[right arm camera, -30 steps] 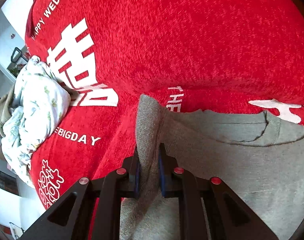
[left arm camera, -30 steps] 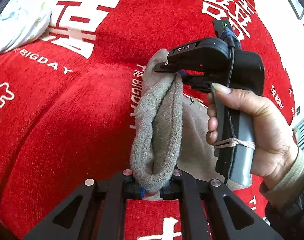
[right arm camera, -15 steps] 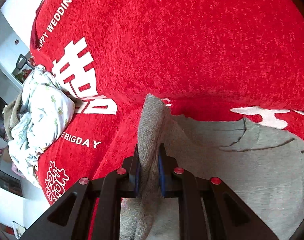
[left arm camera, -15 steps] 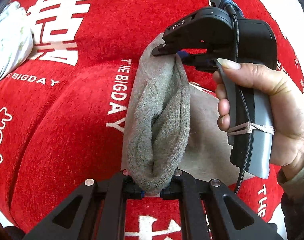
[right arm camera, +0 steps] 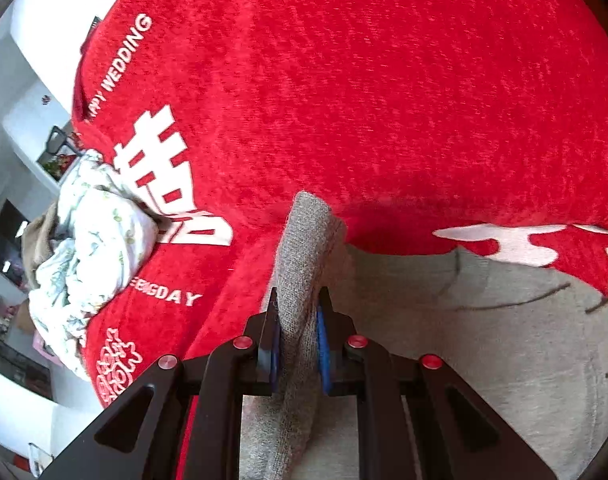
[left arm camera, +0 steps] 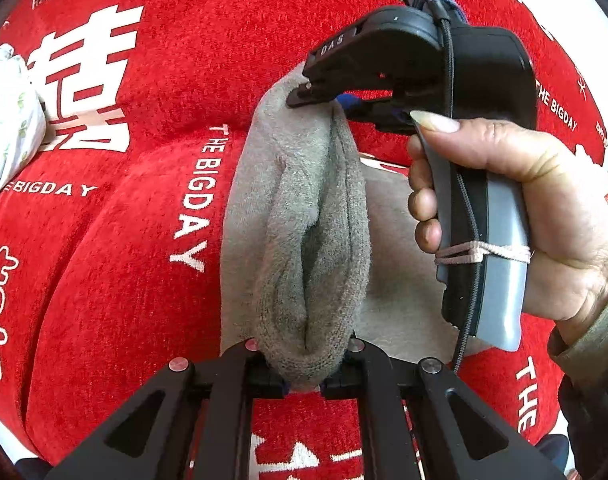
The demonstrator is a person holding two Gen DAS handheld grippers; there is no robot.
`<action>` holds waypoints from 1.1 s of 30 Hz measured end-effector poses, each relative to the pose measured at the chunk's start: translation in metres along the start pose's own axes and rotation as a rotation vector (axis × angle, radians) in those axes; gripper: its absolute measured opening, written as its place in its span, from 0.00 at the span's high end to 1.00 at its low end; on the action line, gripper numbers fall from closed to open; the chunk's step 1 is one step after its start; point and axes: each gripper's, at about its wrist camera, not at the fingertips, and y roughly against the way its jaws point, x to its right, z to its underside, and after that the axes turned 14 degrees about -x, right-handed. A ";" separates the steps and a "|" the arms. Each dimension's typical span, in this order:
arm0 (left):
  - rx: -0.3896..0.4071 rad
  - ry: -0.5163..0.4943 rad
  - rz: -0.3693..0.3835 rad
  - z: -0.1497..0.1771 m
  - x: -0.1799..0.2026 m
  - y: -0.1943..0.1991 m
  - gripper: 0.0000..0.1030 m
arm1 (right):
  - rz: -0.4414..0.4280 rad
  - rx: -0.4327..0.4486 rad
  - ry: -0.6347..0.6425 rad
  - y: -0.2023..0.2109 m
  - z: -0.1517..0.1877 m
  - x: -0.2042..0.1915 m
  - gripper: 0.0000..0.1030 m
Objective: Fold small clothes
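both claws, left claw (left arm camera: 302, 380) and right claw (right arm camera: 298, 344), grip the grey knit garment (left arm camera: 304, 248) over the red blanket (left arm camera: 124, 280).

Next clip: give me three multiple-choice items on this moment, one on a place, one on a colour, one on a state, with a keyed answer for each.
1. Where does the floral bundle lie?
A. at the cloth's left edge
B. on the sweater
C. in the right gripper

2. What colour is the cloth?
A. blue
B. red
C. green

3. What is the left gripper doing?
A. hanging open
B. gripping the cloth
C. pinching the sweater

Answers: 1 A, it sits far left, apart from the sweater. 2 B, red with white lettering. 3 C, grey knit is bunched between its fingers.
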 end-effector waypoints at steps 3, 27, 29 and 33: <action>-0.003 -0.009 -0.007 -0.001 0.004 -0.001 0.90 | -0.036 0.023 -0.009 0.002 0.003 0.008 0.84; -0.020 -0.121 -0.054 -0.006 0.073 -0.018 0.90 | -0.094 0.044 0.000 0.050 0.007 0.051 0.84; -0.017 -0.137 -0.051 -0.006 0.082 -0.018 0.90 | -0.095 0.047 0.007 0.057 0.008 0.057 0.84; -0.019 -0.167 -0.042 -0.006 0.101 -0.020 0.90 | -0.078 0.050 0.030 0.071 0.009 0.065 0.84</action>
